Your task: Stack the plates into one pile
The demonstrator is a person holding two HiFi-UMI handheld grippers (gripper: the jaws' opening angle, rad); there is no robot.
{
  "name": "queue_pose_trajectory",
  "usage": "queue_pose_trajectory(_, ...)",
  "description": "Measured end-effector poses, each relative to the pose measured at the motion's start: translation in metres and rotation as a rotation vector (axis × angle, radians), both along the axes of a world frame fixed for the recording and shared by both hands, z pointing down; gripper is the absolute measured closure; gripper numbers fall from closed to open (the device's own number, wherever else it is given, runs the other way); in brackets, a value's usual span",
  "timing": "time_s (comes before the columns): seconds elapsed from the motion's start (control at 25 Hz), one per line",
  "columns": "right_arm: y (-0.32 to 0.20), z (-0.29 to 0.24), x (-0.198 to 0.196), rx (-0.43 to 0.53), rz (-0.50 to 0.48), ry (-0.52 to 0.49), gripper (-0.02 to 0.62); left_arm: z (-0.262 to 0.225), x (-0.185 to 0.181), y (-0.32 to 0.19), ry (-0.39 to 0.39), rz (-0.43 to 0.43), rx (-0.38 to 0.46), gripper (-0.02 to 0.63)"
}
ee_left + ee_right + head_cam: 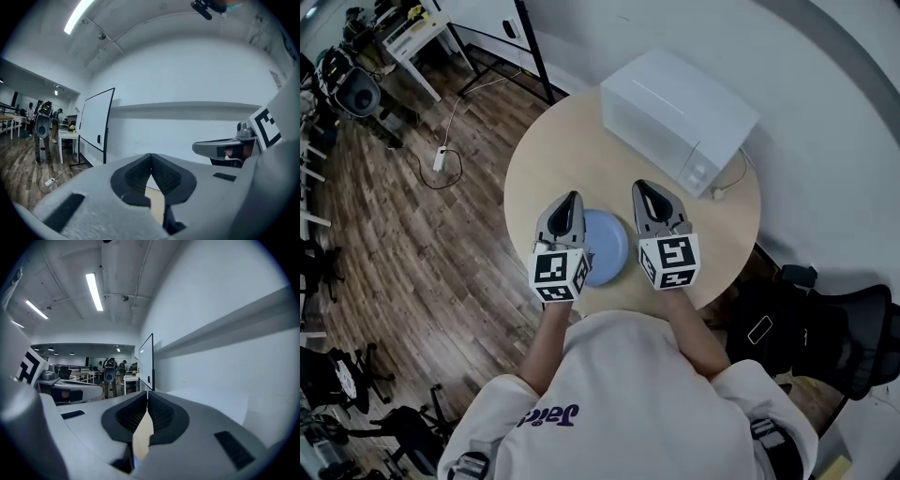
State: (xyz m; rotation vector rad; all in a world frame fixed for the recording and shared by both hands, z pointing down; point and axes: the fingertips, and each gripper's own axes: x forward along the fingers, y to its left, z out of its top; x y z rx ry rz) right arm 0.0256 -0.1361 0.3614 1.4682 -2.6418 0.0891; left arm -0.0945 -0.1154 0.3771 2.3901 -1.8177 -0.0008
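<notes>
My left claw [572, 200] is pressed fully together with nothing between its ribbed pads, and my right claw [641, 187] is likewise closed on nothing. Both point out level over the round table [581, 141], side by side and apart. The blue plate [609, 246] lies flat on the tabletop below and between them, its left part hidden under my left claw, well short of the white box [675, 112] at the far side. I make out only one round blue outline, so I cannot tell whether it is a single plate or several already nested. I judge it stiff, fairly light and smooth, so slippery under the pads and perhaps breakable if dropped. The rim is the place to take it, one jaw over the lip and one slid beneath, gripping firmly and keeping it level.
</notes>
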Motion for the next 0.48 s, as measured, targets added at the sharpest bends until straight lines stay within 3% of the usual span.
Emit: queue_pose_trajectory(0.48,0.0017,0.004,0.0067,0.013,0.025,0.019,0.577,-0.0087,-0.0008,0.0059,-0.014,-0.026,0.051,0.591)
